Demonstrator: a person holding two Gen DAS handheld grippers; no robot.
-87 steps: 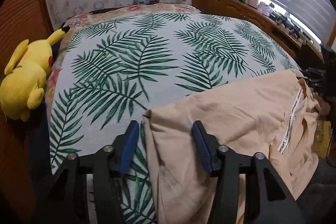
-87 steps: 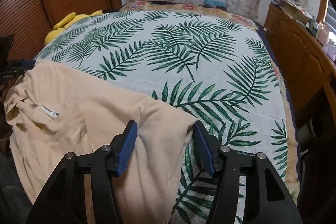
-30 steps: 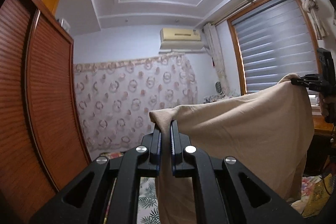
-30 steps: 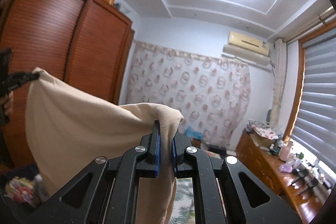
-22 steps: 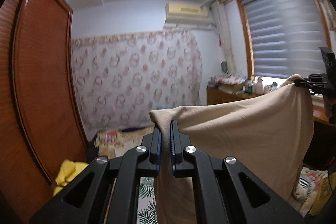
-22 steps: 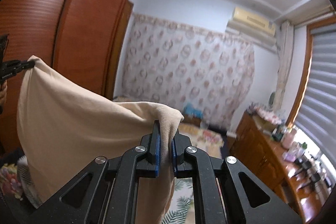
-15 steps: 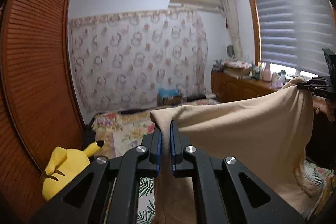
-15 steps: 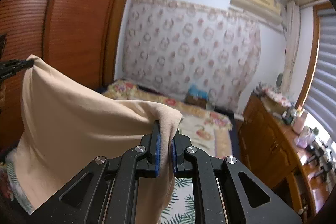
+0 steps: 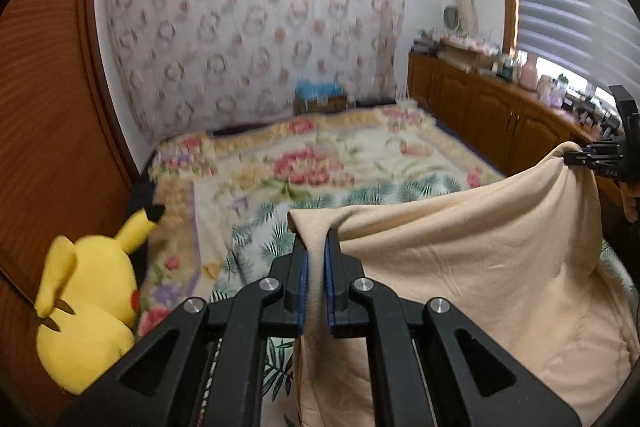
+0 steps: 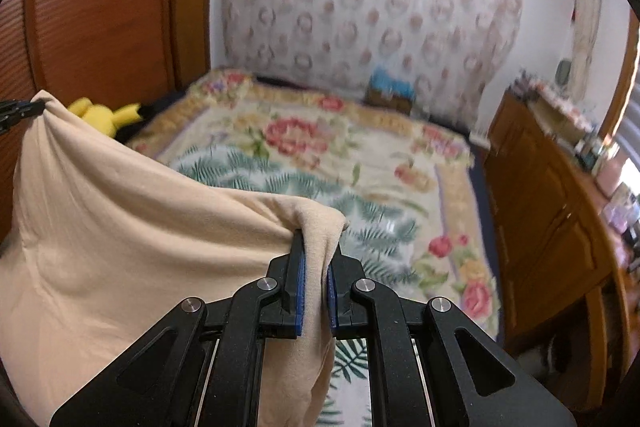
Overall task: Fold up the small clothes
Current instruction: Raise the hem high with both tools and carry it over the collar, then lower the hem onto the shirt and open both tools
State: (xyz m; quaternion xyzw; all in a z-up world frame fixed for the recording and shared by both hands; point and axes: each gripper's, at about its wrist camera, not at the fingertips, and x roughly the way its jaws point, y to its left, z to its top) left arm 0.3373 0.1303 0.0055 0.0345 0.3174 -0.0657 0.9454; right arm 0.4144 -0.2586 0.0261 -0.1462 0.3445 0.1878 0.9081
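One second ago both cameras looked up at the ceiling and its lamp; now they look down over the bed [image 9: 360, 155], so the flowered quilt, the palm-leaf cover and the yellow plush toy [image 9: 86, 311] at the wardrobe side have come back into view. About three seconds ago the peach-beige cotton garment [image 9: 472, 267] lay flat at the near edge of the bed and both tongs stood open over its corners; now it is lifted and hangs as a sheet between the two tongs, above the near part of the bed. The left tongs [image 9: 315, 283] are closed almost fully, and their blue pads [image 9: 303, 287] pinch one top corner of the garment, with a small tip of cloth standing out above them. The right tongs [image 10: 316, 287] are closed in the same way on the other top corner, and the cloth falls down from between their blue pads [image 10: 299, 291]. In the left wrist view the right tongs [image 9: 588, 159] show at the right edge, holding the far corner, with the wooden cabinet [image 9: 492, 115] behind. In the right wrist view the left tongs [image 10: 18, 111] show at the left edge. The lower edge of the garment is hidden behind the tongs, so I cannot tell if it touches the bed.
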